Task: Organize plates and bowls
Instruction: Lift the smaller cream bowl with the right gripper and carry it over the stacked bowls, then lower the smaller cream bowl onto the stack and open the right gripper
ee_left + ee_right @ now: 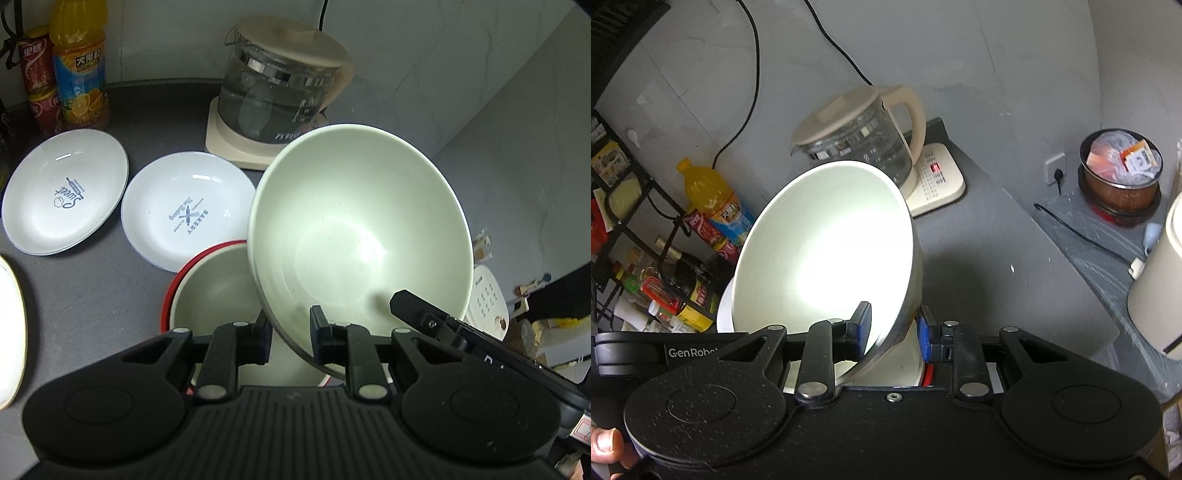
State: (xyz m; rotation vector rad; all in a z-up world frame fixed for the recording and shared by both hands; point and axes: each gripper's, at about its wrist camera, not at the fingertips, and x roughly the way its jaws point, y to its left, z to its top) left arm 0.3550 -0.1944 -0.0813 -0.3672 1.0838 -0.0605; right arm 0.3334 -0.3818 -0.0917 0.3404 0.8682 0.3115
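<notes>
A tilted pale-green bowl is clamped by its near rim in the left gripper and the right gripper, above a red-rimmed bowl.

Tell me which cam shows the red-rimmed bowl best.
Left wrist: the red-rimmed bowl sits on the counter, rim and inside visible under the tilted pale bowl. Right wrist shows only a red sliver behind the fingers.

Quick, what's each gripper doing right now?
Left gripper: closed on the rim of the pale green bowl.
Right gripper: closed on the same bowl's rim.
</notes>
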